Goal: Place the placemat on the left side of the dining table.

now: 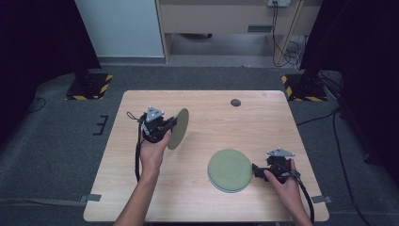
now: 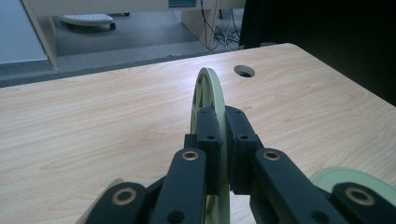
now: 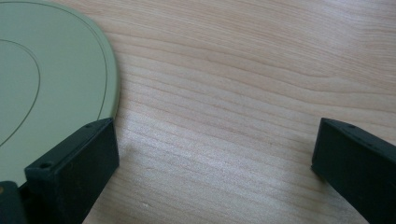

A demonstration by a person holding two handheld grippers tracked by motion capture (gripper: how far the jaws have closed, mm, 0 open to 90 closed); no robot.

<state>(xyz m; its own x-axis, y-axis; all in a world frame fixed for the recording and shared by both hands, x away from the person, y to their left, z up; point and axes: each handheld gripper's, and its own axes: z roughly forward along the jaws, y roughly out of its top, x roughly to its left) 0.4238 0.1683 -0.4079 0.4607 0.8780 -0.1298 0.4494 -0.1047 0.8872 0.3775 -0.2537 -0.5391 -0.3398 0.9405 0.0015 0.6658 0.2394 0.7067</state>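
Currently, by view.

High view: left gripper (image 1: 170, 126) clamps a pale green plate (image 1: 179, 128) by its rim, plate held on edge above the table (image 1: 141, 101), up and left of centre. A stack of like plates (image 1: 230, 170) lies flat near the right front. Right gripper (image 1: 258, 170) rests at the stack's right edge. Risk: the held plate hangs from one small bite on the rim; a quick swing could let it pivot in the pads and drop.

Left gripper view: left gripper (image 2: 223, 154) with both pads pressed on the plate (image 2: 209, 88), which stands edge-on and near upright. The stack (image 2: 355, 179) shows at lower right. Risk: the grip sits low on the rim, so the plate could twist sideways as it is lowered and strike the stack edge-first.

Right gripper view: right gripper (image 3: 215, 149) with jaws wide apart and nothing between them, one jaw overlapping the top plate's rim (image 3: 56, 74). Risk: that jaw could nudge the stack out of line, or get trapped beneath an incoming plate.
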